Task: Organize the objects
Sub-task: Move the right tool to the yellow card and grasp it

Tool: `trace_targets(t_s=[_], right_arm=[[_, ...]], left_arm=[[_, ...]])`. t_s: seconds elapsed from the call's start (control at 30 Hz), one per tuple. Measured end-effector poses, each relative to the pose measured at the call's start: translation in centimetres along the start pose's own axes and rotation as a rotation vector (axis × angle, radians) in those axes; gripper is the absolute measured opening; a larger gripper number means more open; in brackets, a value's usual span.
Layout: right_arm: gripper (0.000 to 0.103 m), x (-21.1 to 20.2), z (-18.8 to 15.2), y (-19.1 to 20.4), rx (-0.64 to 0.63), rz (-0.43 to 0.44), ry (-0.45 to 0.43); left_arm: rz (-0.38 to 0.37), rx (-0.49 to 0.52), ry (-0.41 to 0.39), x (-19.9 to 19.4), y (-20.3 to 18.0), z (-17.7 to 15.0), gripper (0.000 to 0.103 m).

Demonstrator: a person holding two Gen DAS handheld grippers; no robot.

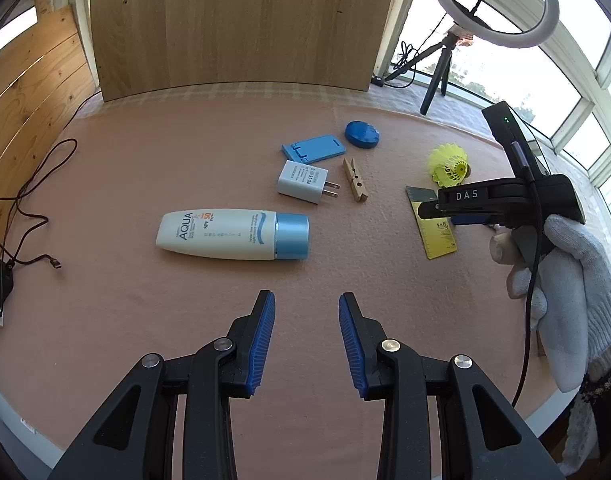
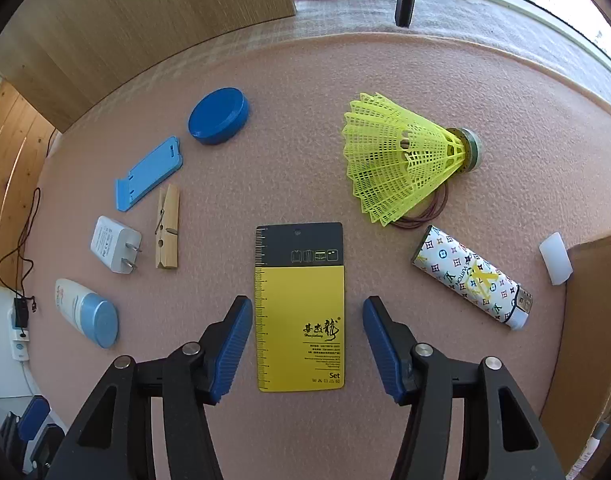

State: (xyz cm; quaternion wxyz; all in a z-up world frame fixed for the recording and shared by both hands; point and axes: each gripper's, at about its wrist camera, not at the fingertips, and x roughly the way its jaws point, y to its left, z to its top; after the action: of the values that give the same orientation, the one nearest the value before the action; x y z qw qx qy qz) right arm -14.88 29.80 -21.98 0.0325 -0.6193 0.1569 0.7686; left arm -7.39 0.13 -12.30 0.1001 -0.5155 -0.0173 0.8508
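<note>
- Right wrist view: the yellow-and-black card (image 2: 299,308) lies flat on the pink mat (image 2: 305,80), its lower half between the spread jaws of the right gripper (image 2: 307,344), the pads clear of both long edges.
- The step in hand looks like lining up on this card; picking it up would call for lowering and catching a thin edge, likely awkward.
- Beside it lie a yellow shuttlecock (image 2: 401,156) and a patterned lighter (image 2: 471,278).
- The left gripper (image 1: 306,340) hangs empty, fingers apart, short of the sunscreen bottle (image 1: 233,235).
</note>
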Motion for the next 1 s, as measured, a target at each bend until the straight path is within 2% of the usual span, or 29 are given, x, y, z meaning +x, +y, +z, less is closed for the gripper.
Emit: trace_targets(t_s=[0.23, 0.4, 0.53, 0.57, 1.0], right_arm=[[0.055, 0.2, -0.3, 1.3, -0.054, -0.019, 0.016], [0.055, 0.7, -0.7, 2.9, -0.138, -0.122, 0.014], [0.051, 0.9, -1.0, 3.4, -0.169, -0.164, 0.006], [0.047, 0.8, -1.0, 3.4, -0.171, -0.163, 0.004], [0.046, -1.7, -2.8, 0.3, -0.142, -0.095, -0.024]], left_arm=[[-0.007, 0.001, 0.008, 0.5, -0.1, 0.1, 0.036], [-0.007, -0.001, 0.008, 0.5, -0.1, 0.1, 0.036], [-0.004, -0.007, 0.006, 0.5, 0.0, 0.1, 0.036], [-0.003, -0.009, 0.007, 0.5, 0.0, 0.1, 0.036], [-0.009, 0.008, 0.008, 0.8, -1.4, 0.0, 0.036]])
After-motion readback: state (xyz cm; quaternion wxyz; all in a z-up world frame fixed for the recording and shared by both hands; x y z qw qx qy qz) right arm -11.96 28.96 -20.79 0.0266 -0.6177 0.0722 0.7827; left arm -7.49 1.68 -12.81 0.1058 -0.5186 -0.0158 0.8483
